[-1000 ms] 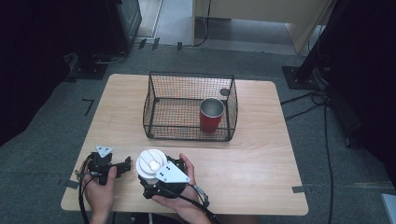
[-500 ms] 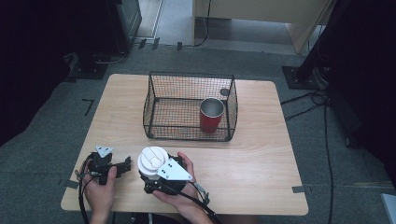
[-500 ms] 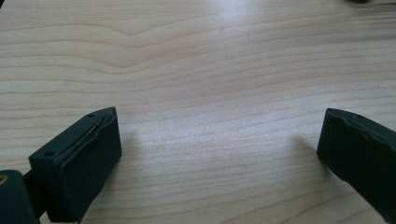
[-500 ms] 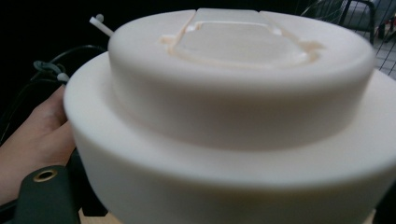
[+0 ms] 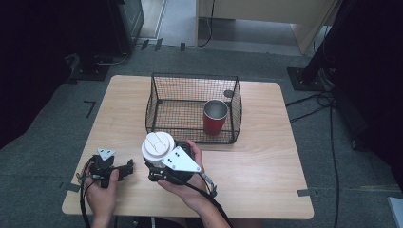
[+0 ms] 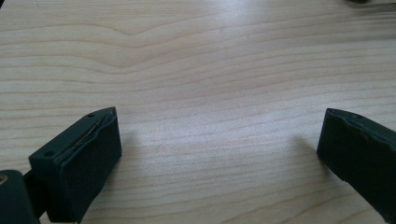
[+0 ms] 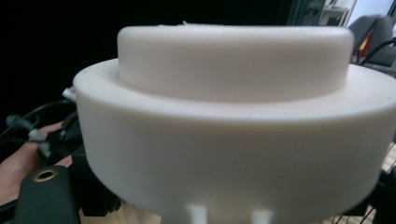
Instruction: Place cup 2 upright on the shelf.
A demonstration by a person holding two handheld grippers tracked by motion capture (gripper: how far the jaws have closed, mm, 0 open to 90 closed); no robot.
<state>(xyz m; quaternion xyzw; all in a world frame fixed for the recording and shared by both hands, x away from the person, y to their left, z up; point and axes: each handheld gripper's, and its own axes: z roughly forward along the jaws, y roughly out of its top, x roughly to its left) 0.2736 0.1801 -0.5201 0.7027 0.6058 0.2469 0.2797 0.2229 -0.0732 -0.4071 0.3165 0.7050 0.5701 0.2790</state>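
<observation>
Pale wooden table (image 5: 266,166) centre frame | black wire basket (image 5: 192,107) upper middle, red metal cup (image 5: 215,117) already inside | my right gripper (image 5: 159,159) clamps round white plastic lid (image 5: 158,145), lower centre, unplaced I judge | left gripper (image 5: 124,169) lower left, jaws apart, empty

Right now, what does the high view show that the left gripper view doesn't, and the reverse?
High view alone: the black wire basket holding a red metal cup, and the right hand-held gripper with a round white plastic lid. Left gripper view alone: the left hand-held gripper, jaws wide apart with nothing between. Both: the light wooden table.
</observation>
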